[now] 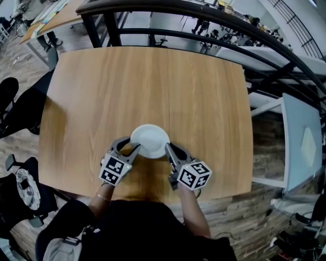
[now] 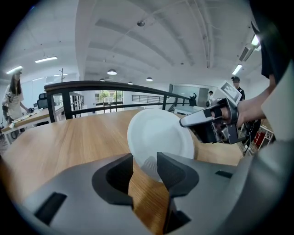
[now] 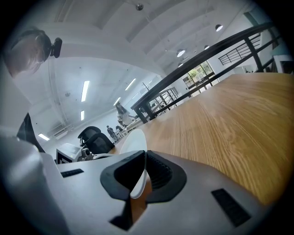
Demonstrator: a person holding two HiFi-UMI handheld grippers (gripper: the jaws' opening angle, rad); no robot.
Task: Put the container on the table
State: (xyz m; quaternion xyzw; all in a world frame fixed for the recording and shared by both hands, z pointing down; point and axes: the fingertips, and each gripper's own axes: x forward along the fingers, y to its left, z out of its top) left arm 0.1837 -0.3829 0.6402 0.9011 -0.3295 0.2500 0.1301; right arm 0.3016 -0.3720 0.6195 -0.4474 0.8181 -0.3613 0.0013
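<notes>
The container, a shallow white dish (image 1: pixel 150 140), hangs tilted just over the near part of the wooden table (image 1: pixel 153 86). My right gripper (image 1: pixel 169 150) is shut on its right rim; in the right gripper view the thin white edge (image 3: pixel 131 144) runs between the pads of that gripper (image 3: pixel 140 170). My left gripper (image 1: pixel 131 148) stands open at the dish's left side. In the left gripper view the dish (image 2: pixel 158 137) dips its lower rim between the jaws of the left gripper (image 2: pixel 145 167), with bare wood showing beside it. The right gripper (image 2: pixel 183 123) is seen there at the dish's far edge.
A black railing (image 1: pixel 204 15) curves behind the table. Black office chairs (image 1: pixel 10 97) stand at the left, and a pale panel (image 1: pixel 300 142) at the right. The table's front edge (image 1: pixel 153 196) lies just under my hands.
</notes>
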